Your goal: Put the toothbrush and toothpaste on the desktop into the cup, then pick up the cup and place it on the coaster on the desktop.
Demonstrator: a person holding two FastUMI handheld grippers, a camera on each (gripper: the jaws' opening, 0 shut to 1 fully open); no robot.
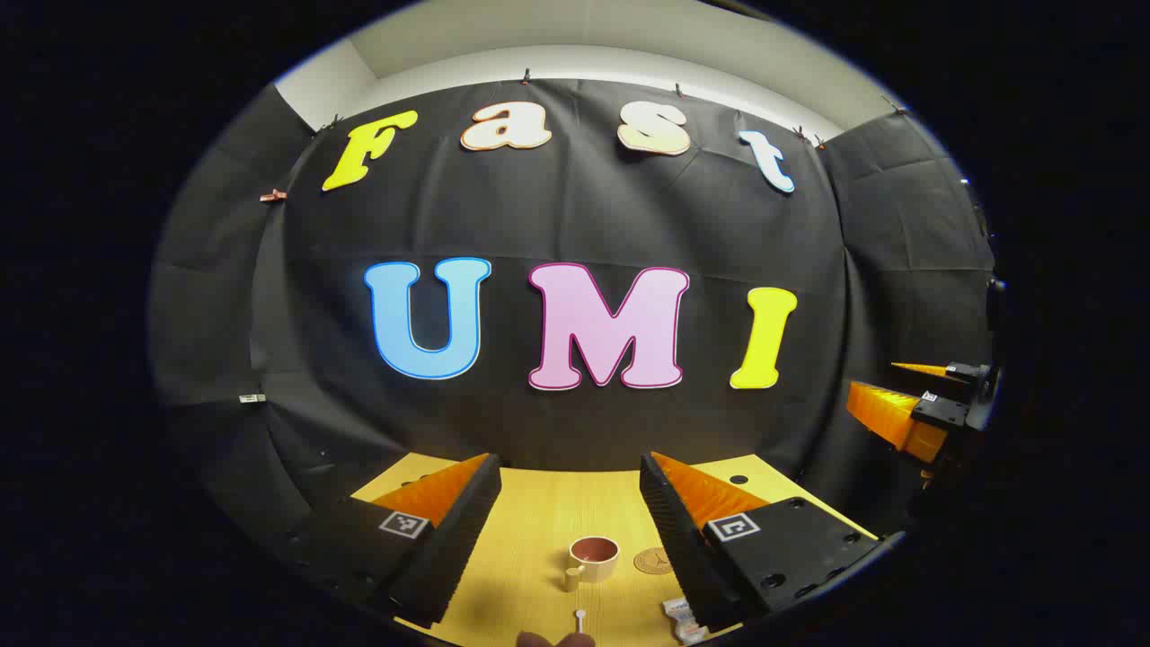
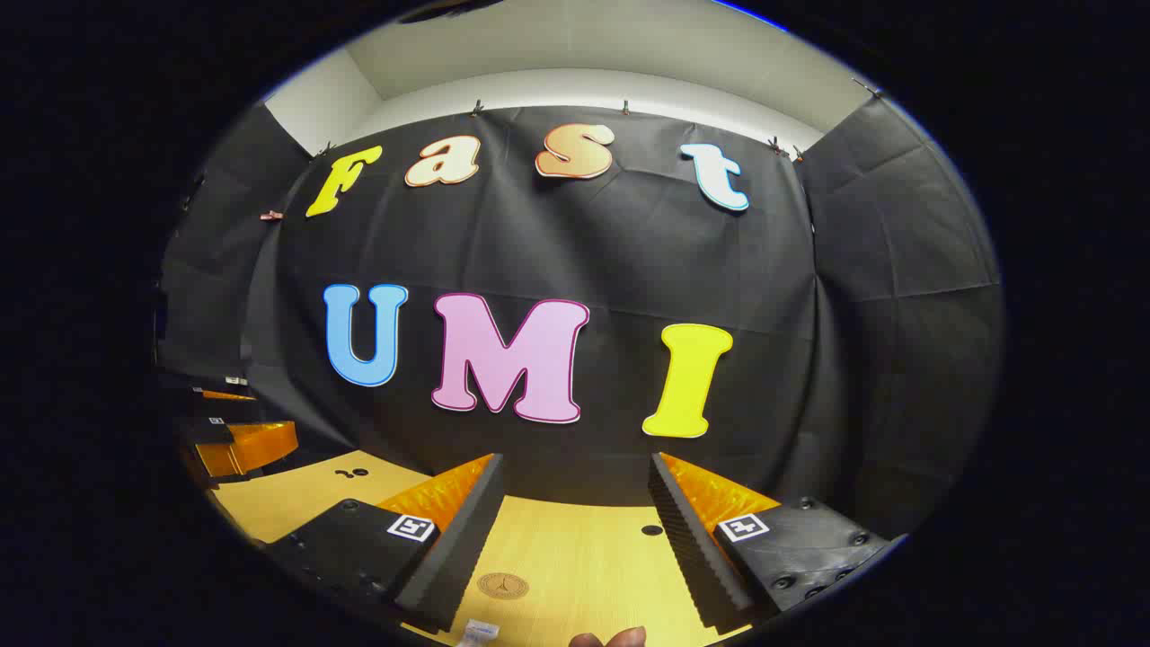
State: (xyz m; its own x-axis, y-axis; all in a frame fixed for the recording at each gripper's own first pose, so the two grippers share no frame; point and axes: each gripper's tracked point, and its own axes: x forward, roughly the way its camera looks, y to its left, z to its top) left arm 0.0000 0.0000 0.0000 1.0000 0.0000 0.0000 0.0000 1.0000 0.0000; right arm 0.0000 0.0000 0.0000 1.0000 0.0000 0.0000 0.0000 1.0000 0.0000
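Table (image 1: 539, 530): pale wood.

Cup (image 1: 594, 557): cream outside, brown inside, short handle; upright, empty, mid-table, ahead between the left tongs (image 1: 570, 530). Likely rigid and light; take by rim or handle.

Coaster (image 1: 653, 561): round, flat, just right of cup.

Toothbrush (image 1: 580, 620): white end visible at near edge; probably slim, stiff, prone to roll; pinch across the shaft.

Toothpaste (image 1: 680, 615): white tube end beside the right-hand finger; probably soft, squeezable.

Left tongs: spread wide, empty.

Right tongs (image 2: 575, 539): spread wide, empty; coaster ahead, slightly left.
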